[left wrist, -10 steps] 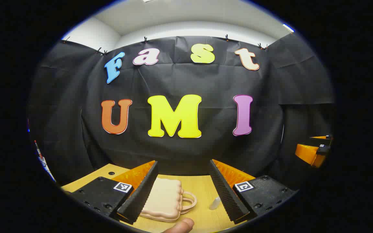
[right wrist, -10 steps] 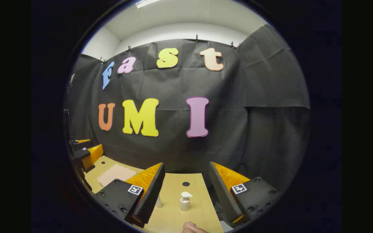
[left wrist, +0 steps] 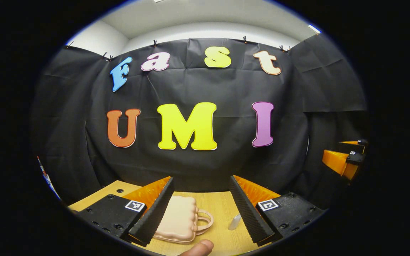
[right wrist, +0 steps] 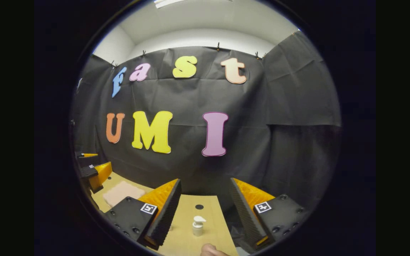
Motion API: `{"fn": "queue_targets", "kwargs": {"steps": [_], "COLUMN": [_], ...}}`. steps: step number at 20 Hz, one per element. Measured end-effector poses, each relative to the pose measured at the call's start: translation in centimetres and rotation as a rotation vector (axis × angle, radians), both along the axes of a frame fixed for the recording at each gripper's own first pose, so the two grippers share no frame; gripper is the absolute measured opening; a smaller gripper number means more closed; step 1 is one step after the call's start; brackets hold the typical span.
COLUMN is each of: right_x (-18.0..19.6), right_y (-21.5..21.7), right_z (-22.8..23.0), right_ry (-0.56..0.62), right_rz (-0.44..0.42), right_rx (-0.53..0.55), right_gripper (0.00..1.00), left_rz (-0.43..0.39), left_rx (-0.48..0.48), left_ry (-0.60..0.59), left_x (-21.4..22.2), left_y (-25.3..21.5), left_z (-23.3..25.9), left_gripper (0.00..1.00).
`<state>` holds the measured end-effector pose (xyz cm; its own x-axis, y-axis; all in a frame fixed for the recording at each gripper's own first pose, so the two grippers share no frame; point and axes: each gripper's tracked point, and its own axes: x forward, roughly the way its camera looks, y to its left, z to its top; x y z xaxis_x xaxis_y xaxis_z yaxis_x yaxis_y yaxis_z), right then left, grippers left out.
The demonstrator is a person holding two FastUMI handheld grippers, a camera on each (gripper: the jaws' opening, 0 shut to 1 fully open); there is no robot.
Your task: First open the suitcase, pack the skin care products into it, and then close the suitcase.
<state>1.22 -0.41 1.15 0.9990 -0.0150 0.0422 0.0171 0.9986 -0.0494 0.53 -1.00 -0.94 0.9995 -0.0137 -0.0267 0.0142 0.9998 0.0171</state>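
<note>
Both tongs, left and right, hang spread and empty, slightly shifted from before; the suitcase remains closed on the bench.

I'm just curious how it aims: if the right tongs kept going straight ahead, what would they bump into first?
Probably the small pump bottle, standing on the wooden table between the open right tongs. Depth is hard to judge; aimed higher, they would reach the black cloth wall.

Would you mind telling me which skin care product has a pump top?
The small white bottle standing between the right hand-held gripper's fingers; the clear tube near the suitcase has none.
</note>
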Motion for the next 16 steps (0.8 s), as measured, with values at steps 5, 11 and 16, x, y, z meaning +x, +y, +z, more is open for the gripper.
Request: {"fn": "queue_targets", "kwargs": {"steps": [5,11,16], "right_x": [1.0,1.7,1.5], "right_y": [0.4,-0.4,-1.8], "right_z": [-0.4,-2.2,-3.3], "right_ry": [0.015,0.058,0.086], "right_rz": [0.014,0.015,0.002], "right_rx": [0.015,0.041,0.091], "right_gripper": [0.80,0.81,0.81], "left_rz": [-0.003,0.028,0.027], "left_rx": [0.008,0.141,0.351], "left_ry": [0.011,0.057,0.116], "left_x": [0.6,3.0,4.9], "left_y": [-0.3,1.1,2.5], "left_z": [-0.6,-5.9,-12.9], "left_gripper": [0.99,1.00,1.00]}}
